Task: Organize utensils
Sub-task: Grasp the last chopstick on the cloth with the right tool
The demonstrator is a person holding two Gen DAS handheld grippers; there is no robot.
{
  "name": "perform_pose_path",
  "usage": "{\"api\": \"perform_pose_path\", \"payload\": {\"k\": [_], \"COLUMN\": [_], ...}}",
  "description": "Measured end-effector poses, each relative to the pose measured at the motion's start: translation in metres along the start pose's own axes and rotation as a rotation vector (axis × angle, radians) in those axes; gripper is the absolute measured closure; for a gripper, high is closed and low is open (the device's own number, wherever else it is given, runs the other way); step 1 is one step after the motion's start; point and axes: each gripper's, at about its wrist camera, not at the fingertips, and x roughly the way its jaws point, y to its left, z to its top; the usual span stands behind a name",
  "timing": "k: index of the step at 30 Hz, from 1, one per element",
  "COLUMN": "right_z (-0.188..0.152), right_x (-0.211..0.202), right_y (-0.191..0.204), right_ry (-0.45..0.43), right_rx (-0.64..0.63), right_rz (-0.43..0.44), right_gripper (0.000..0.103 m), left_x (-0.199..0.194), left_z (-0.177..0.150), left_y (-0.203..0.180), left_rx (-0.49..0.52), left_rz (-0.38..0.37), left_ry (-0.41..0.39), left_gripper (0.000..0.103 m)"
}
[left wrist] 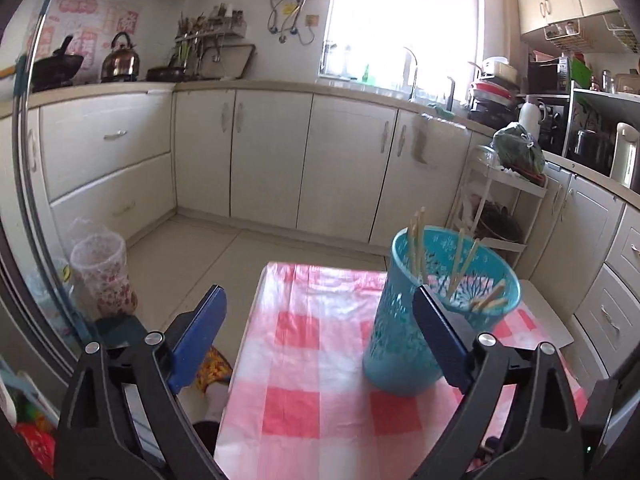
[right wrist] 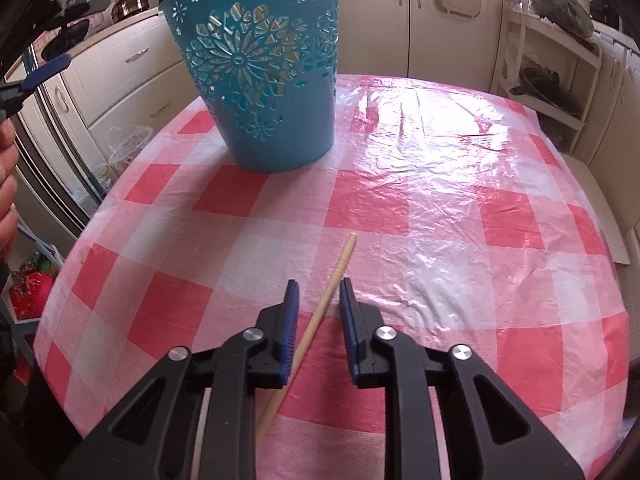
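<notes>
On table: one chopstick [right wrist: 320, 320], one basket [right wrist: 264, 80]

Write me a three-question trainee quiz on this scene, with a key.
1. True or false: the left gripper is shut.
2. Where does the basket stand? A: on the floor. B: on the table. C: on the counter.
3. Fill in: the loose chopstick lies between the right gripper's ____.

Key: 1 false; 2 B; 3 fingers.
</notes>
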Motion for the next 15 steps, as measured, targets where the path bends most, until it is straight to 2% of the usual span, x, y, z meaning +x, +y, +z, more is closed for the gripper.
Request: {"api": "perform_pose_path", "payload": {"k": [3, 5, 8, 12, 15], "right_z": [-0.002, -0.002, -0.001, 0.005, 0.014], "right_x": [-0.001, -0.003, -0.012, -0.038, -0.055], "right_y": [0.006, 0.003, -0.016, -0.032, -0.04], "right_ry": [-0.001, 0.006, -0.01, -0.1, -0.16], "right_rx": [-0.035, -0.007, 0.127, 0.245, 0.307], "right_rz": [-0.034, -0.017, 0.116, 0.289, 0.386], "right_gripper": [0.094, 0.096, 0.098, 0.098, 0.098], "left_x": [0.014, 0.021, 0.031, 0.043, 0.043], "left_z": [-0.033, -0.053, -0.074, -0.094, -0.094], "left_y": [0.009, 0.011, 0.012, 0.011, 0.019], "left_rx": [-0.037, -0.055, -0.068, -0.079, -0.114], "left_rz": [-0.007, -0.016, -0.025, -0.014, -0.008], "left_ry": [0.116, 0.164, 0.221, 0.281, 0.259], "left_gripper": [0.013, 0.013, 0.013, 0.013, 0.011]}}
